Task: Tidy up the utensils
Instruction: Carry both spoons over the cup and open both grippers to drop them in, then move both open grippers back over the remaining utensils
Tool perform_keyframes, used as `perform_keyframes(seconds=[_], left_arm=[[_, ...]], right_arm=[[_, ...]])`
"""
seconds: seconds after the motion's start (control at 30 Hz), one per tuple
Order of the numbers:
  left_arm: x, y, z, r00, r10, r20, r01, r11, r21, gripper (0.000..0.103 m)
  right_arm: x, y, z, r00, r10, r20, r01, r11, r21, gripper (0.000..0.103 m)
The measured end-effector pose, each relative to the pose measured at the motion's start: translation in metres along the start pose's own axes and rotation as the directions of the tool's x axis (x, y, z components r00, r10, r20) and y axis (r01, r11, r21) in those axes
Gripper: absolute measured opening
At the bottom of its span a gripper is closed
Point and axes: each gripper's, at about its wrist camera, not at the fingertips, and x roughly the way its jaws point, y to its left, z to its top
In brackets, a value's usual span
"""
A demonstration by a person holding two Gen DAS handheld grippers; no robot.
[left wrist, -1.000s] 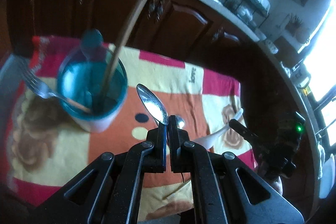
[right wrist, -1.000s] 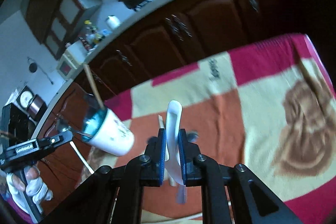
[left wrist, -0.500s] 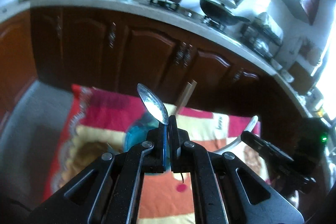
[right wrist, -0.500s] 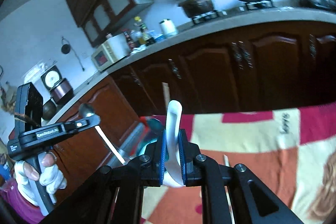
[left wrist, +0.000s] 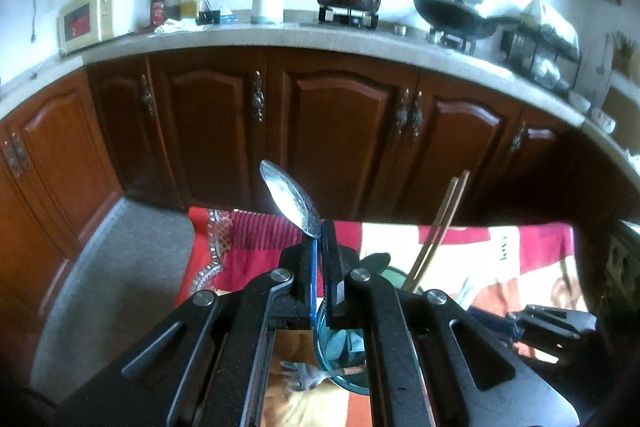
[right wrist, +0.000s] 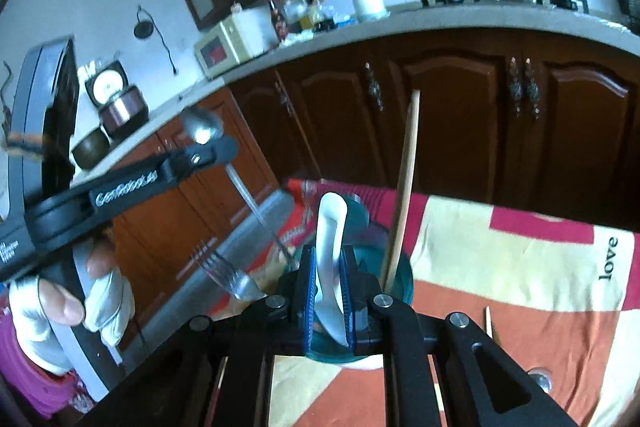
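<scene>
Both tongs hang over the teal cup point(right wrist: 394, 279), each carrying a utensil, so the step in hand looks like dropping these into the cup. The left tongs point(left wrist: 320, 259) are pressed on a metal spoon point(left wrist: 290, 197), bowl up, handle slanting down toward the cup rim. The right tongs point(right wrist: 329, 291) pinch a white spoon point(right wrist: 330, 227) upright, directly above the cup mouth.

The cup sits just below and ahead of both tongs, on the patterned cloth point(right wrist: 520, 267) covering the desk. It already holds chopsticks point(left wrist: 438, 227) and a fork point(right wrist: 230, 273) leaning over its rim.

Next, I judge, each handle must be lowered inside the rim, clear of the chopsticks, before letting go.

The tong bodies hide most of the cup and both handle ends. A thin stick point(right wrist: 489, 321) and a small round metal thing point(right wrist: 538, 381) right of the right tongs are hard to identify.
</scene>
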Motion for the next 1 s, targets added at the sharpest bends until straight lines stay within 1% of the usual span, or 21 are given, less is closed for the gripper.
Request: perform_keyframes(seconds=[0.13, 0.2, 0.3, 0.33, 0.4, 0.43, 0.47, 0.5, 0.57, 0.67, 0.73, 0.8, 1.0], left_arm=[[0.020, -0.002, -0.008, 0.999, 0.009, -0.049, -0.009, 1.000, 0.006, 0.001], [0.031, -0.002, -0.011, 0.996, 0.004, -0.089, -0.004, 1.000, -0.004, 0.001], [0.040, -0.002, -0.016, 0.991, -0.002, -0.136, -0.001, 1.000, -0.021, 0.001], [0.043, -0.001, -0.018, 0.988, -0.008, -0.153, 0.004, 1.000, -0.031, 0.001], [0.047, -0.001, -0.020, 0.984, -0.014, -0.179, 0.006, 0.999, -0.045, 0.001], [0.047, -0.002, -0.021, 0.982, -0.018, -0.187, 0.009, 0.999, -0.048, 0.001], [0.048, -0.003, -0.022, 0.981, -0.024, -0.194, 0.014, 0.999, -0.052, 0.002], [0.047, -0.003, -0.022, 0.980, -0.026, -0.200, 0.015, 0.998, -0.057, 0.004], [0.044, -0.003, -0.021, 0.980, -0.029, -0.198, 0.016, 0.998, -0.069, 0.008], [0.036, 0.000, -0.018, 0.981, -0.043, -0.191, 0.026, 0.996, -0.091, 0.019], [0.027, 0.001, -0.015, 0.982, -0.061, -0.180, 0.042, 0.994, -0.105, 0.031], [0.020, 0.003, -0.013, 0.982, -0.076, -0.171, 0.057, 0.992, -0.114, 0.035], [-0.005, 0.002, -0.012, 0.983, -0.099, -0.152, 0.081, 0.989, -0.123, 0.035]], right_arm=[[0.011, -0.009, -0.009, 1.000, 0.006, -0.022, -0.005, 1.000, 0.019, 0.011], [0.012, -0.011, -0.010, 1.000, 0.015, -0.023, -0.014, 1.000, 0.025, 0.011], [0.016, -0.015, -0.009, 0.998, 0.024, -0.055, -0.021, 0.999, 0.038, 0.012], [0.016, -0.017, -0.009, 0.998, 0.022, -0.067, -0.019, 0.999, 0.047, 0.015], [0.015, -0.023, -0.011, 0.997, 0.027, -0.073, -0.022, 0.997, 0.075, 0.023], [0.012, -0.027, -0.013, 0.997, 0.032, -0.066, -0.026, 0.995, 0.094, 0.033], [0.009, -0.031, -0.014, 0.998, 0.033, -0.059, -0.026, 0.993, 0.112, 0.039], [0.007, -0.032, -0.015, 0.998, 0.035, -0.054, -0.028, 0.992, 0.122, 0.039], [0.001, -0.036, -0.017, 0.998, 0.043, -0.046, -0.036, 0.990, 0.139, 0.039], [-0.008, -0.040, -0.018, 0.999, 0.035, -0.034, -0.030, 0.988, 0.153, 0.039], [-0.016, -0.042, -0.019, 0.999, 0.038, -0.023, -0.034, 0.986, 0.164, 0.039], [-0.025, -0.043, -0.019, 0.999, 0.041, -0.007, -0.039, 0.984, 0.176, 0.039], [-0.055, -0.046, -0.028, 0.999, 0.022, 0.027, -0.027, 0.981, 0.190, 0.039]])
